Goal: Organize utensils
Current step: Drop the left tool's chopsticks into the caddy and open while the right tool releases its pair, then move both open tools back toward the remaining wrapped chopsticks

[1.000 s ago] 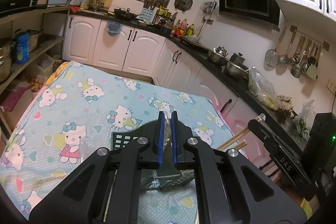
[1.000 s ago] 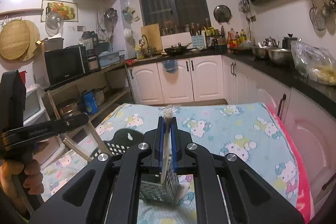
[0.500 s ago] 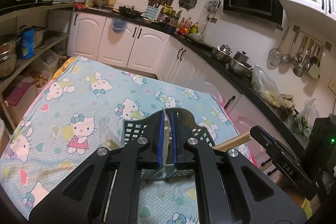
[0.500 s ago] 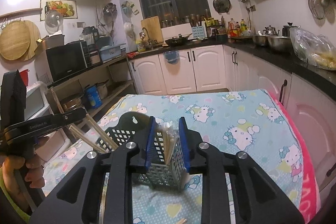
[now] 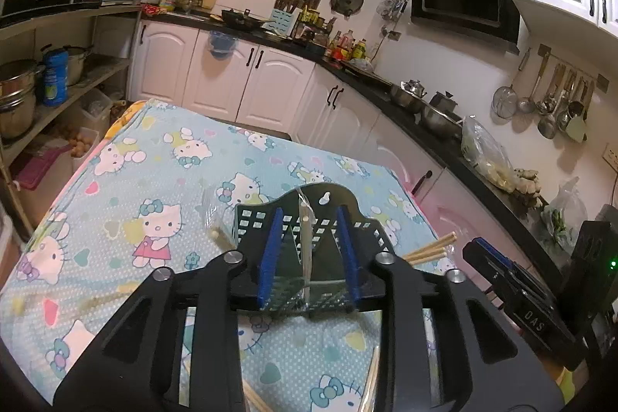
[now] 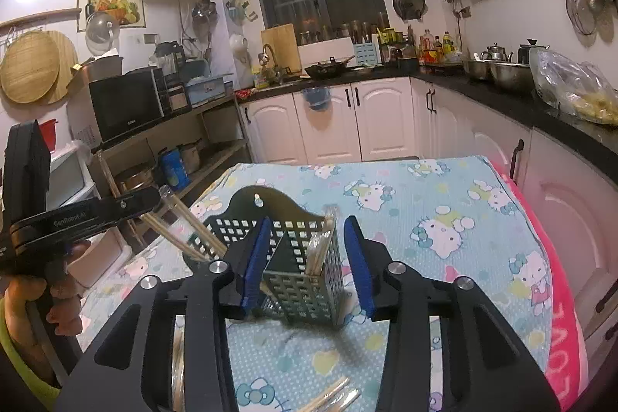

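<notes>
Utensil holder (image 6: pixel 305 269): dark perforated caddy, upright on the tablecloth (image 6: pixel 444 219), between and just beyond both sets of fingers.
Wrapped chopsticks (image 6: pixel 318 246): standing in its right compartment.
Left gripper (image 5: pixel 309 257): fingers spread, nothing held.
Right gripper (image 6: pixel 305 261): fingers spread, nothing held.
Loose chopsticks (image 6: pixel 328 398): lying below the right fingers.

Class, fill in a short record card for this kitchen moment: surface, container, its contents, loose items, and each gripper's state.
Surface: table under a Hello Kitty cloth
Container: dark perforated utensil holder, upright on the cloth
Contents: wrapped chopsticks in the right compartment
Loose items: more chopsticks lying on the cloth
Left gripper: open
Right gripper: open, fingers either side of the holder
</notes>
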Action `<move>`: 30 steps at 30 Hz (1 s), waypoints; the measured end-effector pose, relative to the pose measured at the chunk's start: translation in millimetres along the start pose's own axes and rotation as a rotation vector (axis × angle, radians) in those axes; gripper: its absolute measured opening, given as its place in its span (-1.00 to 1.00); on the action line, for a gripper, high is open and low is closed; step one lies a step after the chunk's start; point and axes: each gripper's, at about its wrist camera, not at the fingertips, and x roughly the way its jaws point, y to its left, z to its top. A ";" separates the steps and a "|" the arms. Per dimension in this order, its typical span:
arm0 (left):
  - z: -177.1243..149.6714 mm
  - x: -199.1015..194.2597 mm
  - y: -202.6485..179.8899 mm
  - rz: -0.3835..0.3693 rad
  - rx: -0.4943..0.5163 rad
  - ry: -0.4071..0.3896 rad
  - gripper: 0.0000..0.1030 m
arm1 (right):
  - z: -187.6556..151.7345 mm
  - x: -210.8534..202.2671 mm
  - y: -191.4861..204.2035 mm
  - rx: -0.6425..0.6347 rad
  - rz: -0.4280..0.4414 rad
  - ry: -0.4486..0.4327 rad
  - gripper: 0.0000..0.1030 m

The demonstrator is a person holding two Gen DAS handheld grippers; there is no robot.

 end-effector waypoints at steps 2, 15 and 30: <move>-1.6 -3.5 -0.4 0.001 -0.002 -0.001 -0.33 | -2.6 -3.0 0.2 0.005 0.003 0.006 -0.10; -14.1 -29.9 5.6 0.013 -0.019 -0.007 0.66 | -19.0 -17.4 10.4 -0.003 0.005 0.046 0.17; -42.4 -55.9 34.1 0.071 -0.068 0.002 0.77 | -37.4 -27.3 23.0 -0.020 0.009 0.094 0.22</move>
